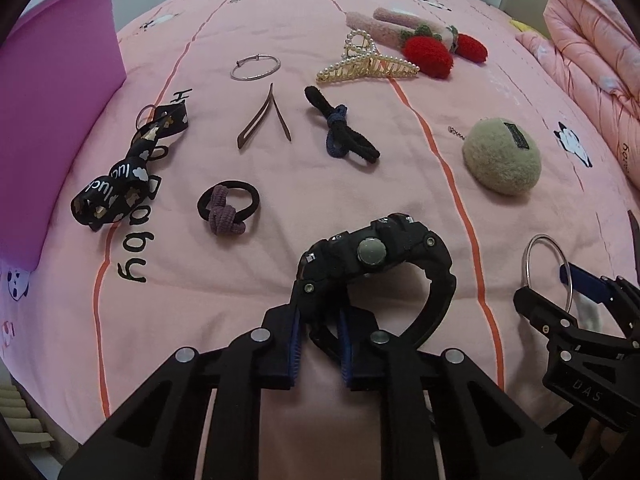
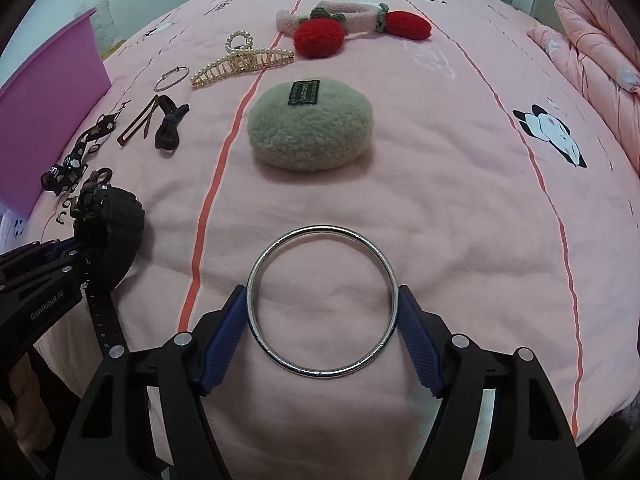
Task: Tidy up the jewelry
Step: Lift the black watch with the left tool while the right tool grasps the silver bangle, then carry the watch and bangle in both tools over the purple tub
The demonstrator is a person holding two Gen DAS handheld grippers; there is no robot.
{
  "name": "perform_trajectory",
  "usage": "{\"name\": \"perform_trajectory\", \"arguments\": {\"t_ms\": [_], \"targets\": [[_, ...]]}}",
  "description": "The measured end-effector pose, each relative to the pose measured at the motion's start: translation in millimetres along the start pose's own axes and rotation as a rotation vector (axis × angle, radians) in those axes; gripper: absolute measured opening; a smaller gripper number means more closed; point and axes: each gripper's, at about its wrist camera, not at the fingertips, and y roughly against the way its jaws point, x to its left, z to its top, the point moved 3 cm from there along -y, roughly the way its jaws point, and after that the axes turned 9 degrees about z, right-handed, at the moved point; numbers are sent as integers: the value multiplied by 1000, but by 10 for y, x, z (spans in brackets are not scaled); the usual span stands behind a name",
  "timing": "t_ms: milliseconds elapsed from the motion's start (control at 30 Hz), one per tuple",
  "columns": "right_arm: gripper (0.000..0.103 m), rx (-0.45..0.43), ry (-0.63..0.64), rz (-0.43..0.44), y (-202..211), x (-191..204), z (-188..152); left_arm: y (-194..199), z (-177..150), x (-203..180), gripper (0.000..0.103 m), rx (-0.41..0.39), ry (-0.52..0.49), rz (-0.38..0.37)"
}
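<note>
My left gripper [image 1: 318,322] is shut on the strap of a black watch [image 1: 376,264], held just above the pink bedspread [image 1: 360,168]; it also shows in the right wrist view [image 2: 108,220]. My right gripper [image 2: 322,300] is shut on a large silver bangle [image 2: 256,272], its pads [image 2: 226,328] pressing both sides; the bangle stands upright in the left wrist view [image 1: 530,256]. On the bed lie a thin silver bracelet [image 1: 255,67], a pearl claw clip [image 1: 368,65], hair ties [image 1: 228,208], a brown clip [image 1: 264,118] and a printed black ribbon [image 1: 124,176].
A purple box [image 1: 56,92] stands at the left edge of the bed. A beige fuzzy pouch [image 2: 310,124] lies mid-bed, a strawberry headband [image 2: 340,24] beyond it. A pink quilt [image 1: 592,40] is piled at the far right.
</note>
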Motion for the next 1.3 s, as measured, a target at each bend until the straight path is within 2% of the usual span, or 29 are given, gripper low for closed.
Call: {"name": "perform_trajectory", "arguments": {"t_ms": [400, 567, 833, 1100, 1300], "targets": [[71, -59, -19, 66, 257, 31, 8, 288, 56, 78, 11, -38, 13, -29], [71, -90, -19, 80, 370, 51, 46, 506, 109, 141, 11, -108, 18, -29], [71, -135, -8, 88, 606, 136, 130, 828, 247, 392, 11, -178, 85, -45], [71, -241, 43, 141, 1126, 468, 495, 1354, 409, 868, 11, -257, 175, -11], [71, -297, 139, 233, 1402, 1034, 968, 1709, 517, 1290, 11, -286, 232, 26]]}}
